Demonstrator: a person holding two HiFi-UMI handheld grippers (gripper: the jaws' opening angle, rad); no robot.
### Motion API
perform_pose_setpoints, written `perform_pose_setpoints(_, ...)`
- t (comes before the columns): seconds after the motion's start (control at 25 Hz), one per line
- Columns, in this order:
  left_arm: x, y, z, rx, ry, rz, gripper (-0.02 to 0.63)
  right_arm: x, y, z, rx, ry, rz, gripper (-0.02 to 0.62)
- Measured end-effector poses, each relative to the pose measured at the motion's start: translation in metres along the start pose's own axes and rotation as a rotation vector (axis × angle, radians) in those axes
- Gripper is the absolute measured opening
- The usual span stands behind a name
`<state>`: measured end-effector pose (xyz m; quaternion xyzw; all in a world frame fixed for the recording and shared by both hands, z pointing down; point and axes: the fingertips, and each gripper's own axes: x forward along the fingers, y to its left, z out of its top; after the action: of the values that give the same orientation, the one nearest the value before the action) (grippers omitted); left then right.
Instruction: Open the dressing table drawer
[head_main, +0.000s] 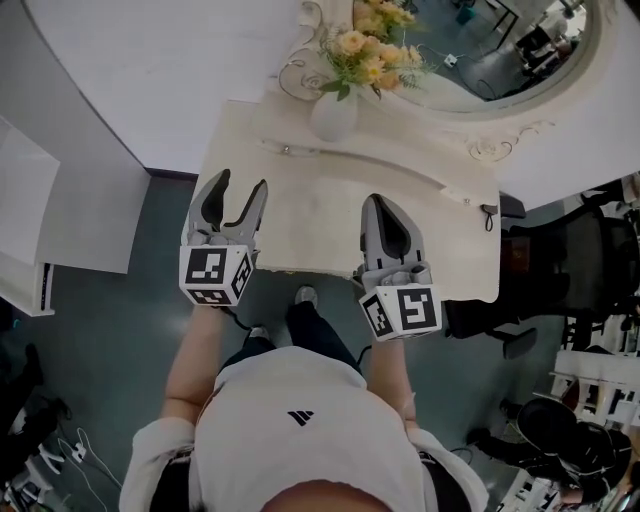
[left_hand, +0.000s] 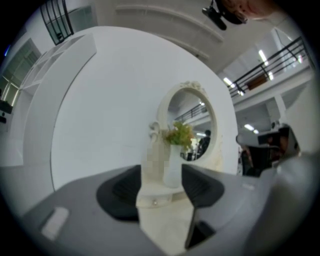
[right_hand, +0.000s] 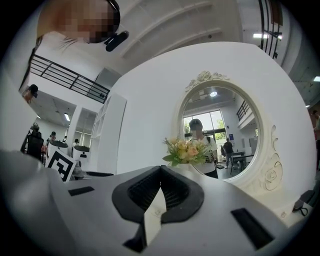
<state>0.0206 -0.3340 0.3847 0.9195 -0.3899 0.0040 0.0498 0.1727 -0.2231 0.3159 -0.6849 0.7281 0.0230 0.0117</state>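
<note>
The cream dressing table (head_main: 330, 220) stands against the white wall, seen from above in the head view. A low drawer strip runs along its back, with a small knob (head_main: 285, 150) at the left and another knob (head_main: 467, 200) at the right. My left gripper (head_main: 242, 186) hovers open over the table's front left corner, and the left knob (left_hand: 154, 202) shows between its fingers (left_hand: 122, 192). Over the table's front right, my right gripper (head_main: 384, 202) is shut with nothing held; its tips (right_hand: 161, 169) meet. The table's front face is hidden from above.
A white vase (head_main: 335, 115) of yellow flowers stands at the back centre below the oval mirror (head_main: 500, 60). A black chair (head_main: 575, 265) is to the table's right and a white cabinet (head_main: 35, 235) to its left. The person's feet (head_main: 305, 297) are by the front edge.
</note>
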Motion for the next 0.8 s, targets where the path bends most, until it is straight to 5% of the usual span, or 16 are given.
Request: perform_pose_setpoints(0.8,0.110,-0.006,-0.112,0.001,0.245,0.089,0.261,0.046,-0.075,-0.041,0.032,0.097,0.079,-0.006)
